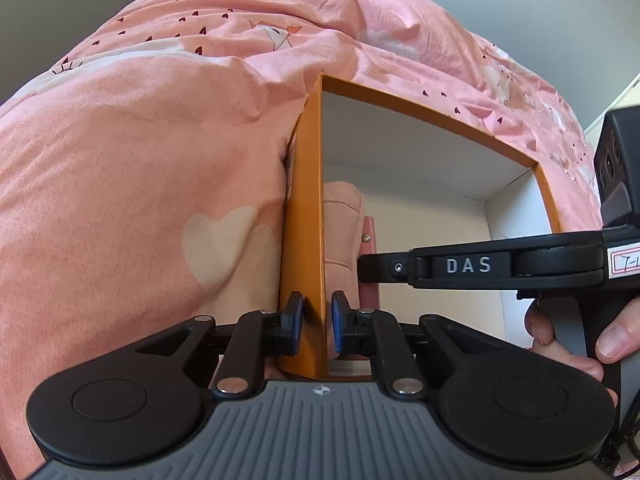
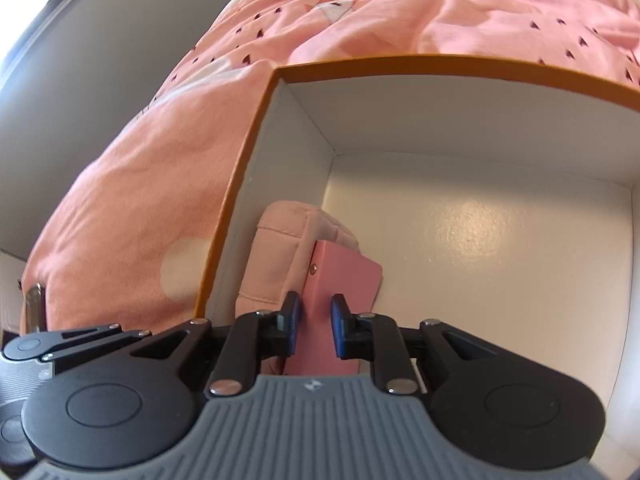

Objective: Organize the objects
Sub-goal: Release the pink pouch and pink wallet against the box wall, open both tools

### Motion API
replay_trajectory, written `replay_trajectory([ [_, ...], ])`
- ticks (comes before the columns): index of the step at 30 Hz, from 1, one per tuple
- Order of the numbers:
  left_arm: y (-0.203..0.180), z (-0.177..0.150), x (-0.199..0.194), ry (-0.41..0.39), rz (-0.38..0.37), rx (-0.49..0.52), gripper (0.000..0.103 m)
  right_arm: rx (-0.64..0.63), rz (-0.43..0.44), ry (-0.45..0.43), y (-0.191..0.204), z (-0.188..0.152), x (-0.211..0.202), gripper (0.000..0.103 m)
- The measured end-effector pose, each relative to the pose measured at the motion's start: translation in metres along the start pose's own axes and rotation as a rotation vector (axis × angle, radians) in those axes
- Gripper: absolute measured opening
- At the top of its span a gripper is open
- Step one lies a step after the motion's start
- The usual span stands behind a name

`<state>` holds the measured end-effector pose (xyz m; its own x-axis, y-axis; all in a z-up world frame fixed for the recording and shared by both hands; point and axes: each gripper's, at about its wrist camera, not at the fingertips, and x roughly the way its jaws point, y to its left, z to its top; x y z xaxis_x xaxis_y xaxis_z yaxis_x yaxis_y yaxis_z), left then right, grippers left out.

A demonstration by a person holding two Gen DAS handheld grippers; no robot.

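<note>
An orange box (image 1: 306, 216) with a white inside lies on a pink bedspread. My left gripper (image 1: 317, 316) is shut on the box's left wall, one finger on each side. My right gripper (image 2: 316, 322) is inside the box (image 2: 256, 128) and is shut on a flat pink case (image 2: 340, 280) with a small metal stud. The case stands on edge next to a pink fabric pouch (image 2: 280, 248) that leans against the left wall. In the left wrist view the right gripper (image 1: 460, 266) reaches in from the right, with the pouch (image 1: 340, 220) and the case (image 1: 368, 236) behind it.
The pink bedspread (image 1: 140, 160) with small hearts surrounds the box. The box floor (image 2: 480, 248) to the right of the case is bare white. A grey wall (image 2: 100, 80) lies to the left and a white cabinet edge (image 1: 624, 96) to the right.
</note>
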<state>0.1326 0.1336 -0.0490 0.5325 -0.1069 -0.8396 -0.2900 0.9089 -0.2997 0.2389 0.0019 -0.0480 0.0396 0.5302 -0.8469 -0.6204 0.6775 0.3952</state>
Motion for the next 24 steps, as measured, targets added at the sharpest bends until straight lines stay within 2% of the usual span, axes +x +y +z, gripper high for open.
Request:
replay_trajectory([
  [3, -0.001, 0.001, -0.004, -0.017, -0.003, 0.002, 0.024, 0.040, 0.023, -0.006, -0.009, -0.002, -0.004, 0.021],
  [7, -0.002, 0.003, -0.008, -0.037, 0.000, 0.007, 0.027, 0.053, 0.047, -0.017, -0.012, -0.005, -0.010, 0.023],
  [11, -0.004, 0.003, -0.008, -0.036, -0.005, 0.016, 0.030, 0.044, 0.032, -0.019, -0.011, -0.007, -0.012, 0.023],
  [17, -0.003, 0.000, -0.003, -0.020, -0.013, 0.013, 0.035, 0.053, -0.009, 0.032, -0.014, -0.014, 0.006, 0.027],
  [21, -0.001, -0.001, 0.000, -0.010, -0.017, 0.007, 0.035, 0.000, -0.055, 0.023, -0.007, -0.021, 0.006, 0.021],
  [24, 0.001, -0.001, 0.002, -0.007, -0.023, 0.000, 0.035, -0.132, -0.175, 0.008, 0.010, -0.019, 0.000, 0.020],
])
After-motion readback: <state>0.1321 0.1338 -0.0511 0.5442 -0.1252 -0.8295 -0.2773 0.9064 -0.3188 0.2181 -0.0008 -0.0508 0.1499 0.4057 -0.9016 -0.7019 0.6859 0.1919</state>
